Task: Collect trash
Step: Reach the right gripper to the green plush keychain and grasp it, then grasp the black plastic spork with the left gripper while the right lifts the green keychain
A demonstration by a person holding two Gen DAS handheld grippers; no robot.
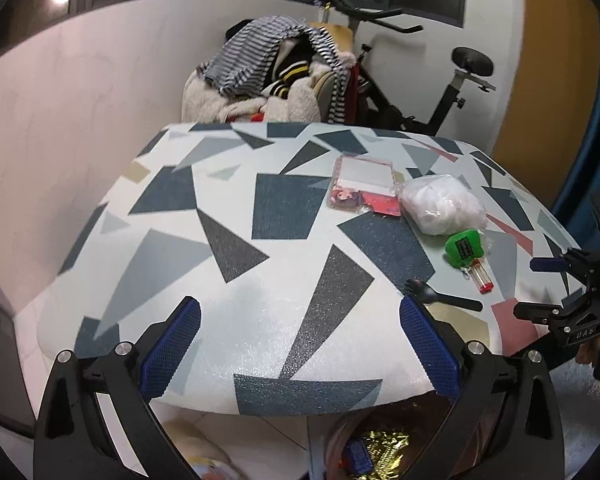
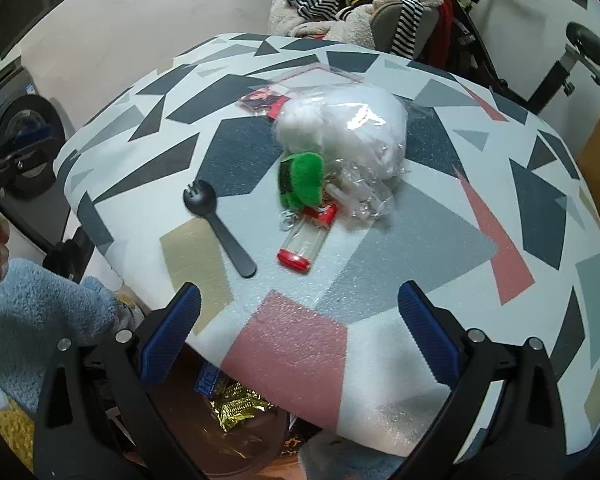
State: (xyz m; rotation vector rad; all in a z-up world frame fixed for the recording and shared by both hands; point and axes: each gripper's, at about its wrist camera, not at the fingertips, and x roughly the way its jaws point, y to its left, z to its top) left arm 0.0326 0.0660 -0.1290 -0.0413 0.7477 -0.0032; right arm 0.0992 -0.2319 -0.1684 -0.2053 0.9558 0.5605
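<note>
Spork [image 2: 219, 232] looks like the easiest next pick: it lies alone on the table [image 2: 420, 248], near the front-left edge in the right wrist view, handle pointing toward the right gripper [image 2: 299, 334]. Both grippers are spread wide and hold nothing; the left gripper [image 1: 300, 344] hovers over bare table, well apart from the trash. My call: take the spork with the right gripper, come down across the handle, not along it, since it's flat and thin and will skid if the pads only catch the edge. Then drop it into the bin [image 2: 228, 432] below the front edge, which already holds gold foil [image 2: 236, 404]. Rest of the trash sits in a cluster just beyond: a red-capped clear tube [image 2: 306, 240], touching a green plush tag [image 2: 302, 180] and crinkled clear wrap, then a white wad in a plastic bag [image 2: 348, 132], and behind it a flat clear packet [image 1: 366, 184] with a printed card. The bag will squash and slip, so grip it deep. Whether the tube and green tag are linked by a keyring is hard to tell; possibly.
</note>
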